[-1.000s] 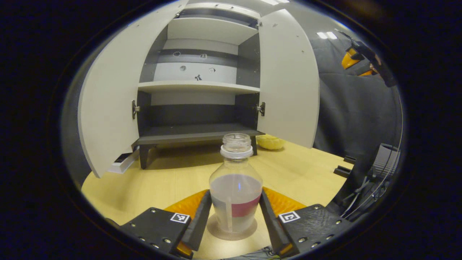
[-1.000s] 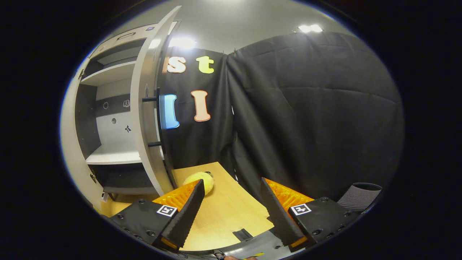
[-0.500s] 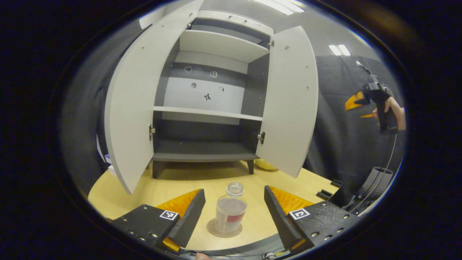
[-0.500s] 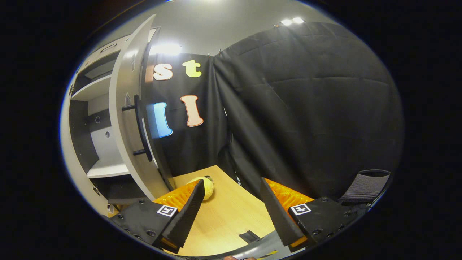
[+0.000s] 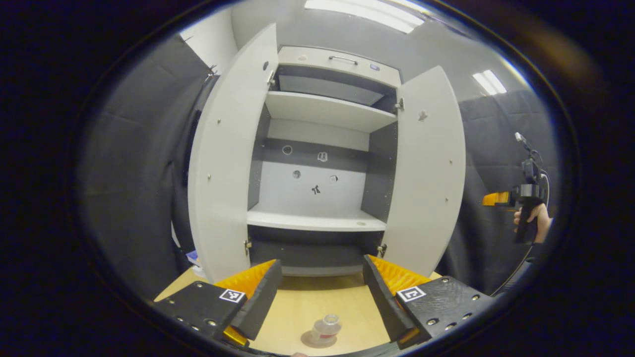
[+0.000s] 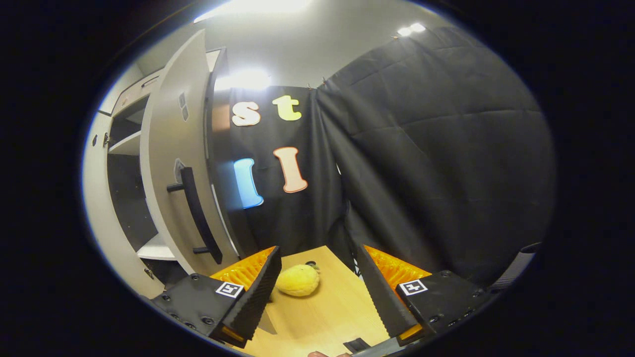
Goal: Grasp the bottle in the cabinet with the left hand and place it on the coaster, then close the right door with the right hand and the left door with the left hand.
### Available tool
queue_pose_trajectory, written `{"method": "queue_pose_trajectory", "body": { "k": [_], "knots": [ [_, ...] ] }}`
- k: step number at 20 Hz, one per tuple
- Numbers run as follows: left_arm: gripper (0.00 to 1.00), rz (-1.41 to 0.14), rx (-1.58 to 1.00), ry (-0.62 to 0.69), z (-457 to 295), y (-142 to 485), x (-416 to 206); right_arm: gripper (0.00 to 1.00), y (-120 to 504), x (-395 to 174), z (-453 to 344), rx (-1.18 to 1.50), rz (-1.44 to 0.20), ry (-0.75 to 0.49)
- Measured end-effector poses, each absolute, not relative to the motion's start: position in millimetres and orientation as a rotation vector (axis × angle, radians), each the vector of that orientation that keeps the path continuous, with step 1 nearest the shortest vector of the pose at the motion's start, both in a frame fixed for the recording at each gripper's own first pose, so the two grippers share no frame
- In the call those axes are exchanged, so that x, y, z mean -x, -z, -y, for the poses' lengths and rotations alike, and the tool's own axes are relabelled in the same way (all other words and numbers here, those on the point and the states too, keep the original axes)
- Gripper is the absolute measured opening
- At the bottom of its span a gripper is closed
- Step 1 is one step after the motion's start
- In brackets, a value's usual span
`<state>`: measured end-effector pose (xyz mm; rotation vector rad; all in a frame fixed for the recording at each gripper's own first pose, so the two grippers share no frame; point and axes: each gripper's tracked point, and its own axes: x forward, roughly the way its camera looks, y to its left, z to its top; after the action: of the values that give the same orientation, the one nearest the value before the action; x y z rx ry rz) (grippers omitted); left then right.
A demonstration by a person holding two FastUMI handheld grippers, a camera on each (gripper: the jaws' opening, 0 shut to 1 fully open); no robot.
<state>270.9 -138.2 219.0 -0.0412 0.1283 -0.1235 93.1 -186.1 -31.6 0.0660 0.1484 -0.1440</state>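
bottle (image 5: pixel 325 327) upright on coaster (image 5: pixel 317 341), both cabinet doors (image 5: pixel 224 163) open

A pale grey cabinet (image 5: pixel 317 148) with dark shelves stands on a light wooden table (image 5: pixel 317 307).

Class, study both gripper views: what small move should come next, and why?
Probably swing the right claw left toward the right door to push it shut: the bottle already stands on the coaster, and both doors hang open.
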Motion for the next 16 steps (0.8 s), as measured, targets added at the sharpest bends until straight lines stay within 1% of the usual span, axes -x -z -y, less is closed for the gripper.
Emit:
{"method": "queue_pose_trajectory", "body": {
  "k": [1,2,3,4,5,7,8,9,11,12,13,15,16],
  "knots": [
    [0.94,-0.124,0.024,0.101,138.1,-230.4,-271.8,0.92,26.5,-98.7,181.8,-0.053,-0.139,0.113],
    [1.00,-0.117,0.004,0.082,138.9,-241.5,-273.5,0.98,19.7,-105.0,177.0,-0.043,-0.126,0.081],
    [1.00,-0.112,-0.011,0.066,140.1,-251.1,-276.4,0.98,11.0,-110.7,169.8,-0.038,-0.111,0.046],
    [0.94,-0.105,-0.016,0.058,142.3,-259.6,-277.1,0.98,2.7,-117.8,163.8,-0.036,-0.095,0.009],
    [0.94,-0.106,-0.016,0.049,146.8,-266.5,-279.1,0.98,-3.2,-124.1,157.1,-0.037,-0.082,-0.032],
    [0.95,-0.133,-0.025,0.015,150.0,-268.0,-278.7,0.98,-15.0,-136.7,149.5,-0.026,-0.060,-0.102],
    [0.97,-0.139,-0.029,-0.004,152.4,-269.3,-277.0,0.98,-21.2,-141.3,146.5,-0.009,-0.049,-0.137],
    [0.95,-0.144,-0.028,-0.027,152.7,-270.1,-276.6,0.98,-28.3,-145.0,142.1,0.011,-0.035,-0.170],
    [0.94,-0.161,0.004,-0.066,154.2,-267.3,-271.1,0.97,-36.7,-152.1,133.3,0.049,-0.013,-0.237],
    [0.94,-0.167,0.026,-0.086,154.2,-266.0,-268.2,0.98,-35.5,-155.5,129.3,0.051,-0.016,-0.261],
    [1.00,-0.168,0.038,-0.115,150.0,-265.2,-266.2,0.98,-34.1,-157.3,124.4,0.053,-0.013,-0.283],
    [1.00,-0.181,0.034,-0.201,139.9,-262.3,-259.5,0.97,-33.6,-157.6,111.5,0.062,-0.006,-0.322],
    [1.00,-0.189,0.026,-0.236,133.8,-261.5,-256.1,0.98,-32.7,-156.3,110.5,0.070,0.001,-0.315]
  ]
}}
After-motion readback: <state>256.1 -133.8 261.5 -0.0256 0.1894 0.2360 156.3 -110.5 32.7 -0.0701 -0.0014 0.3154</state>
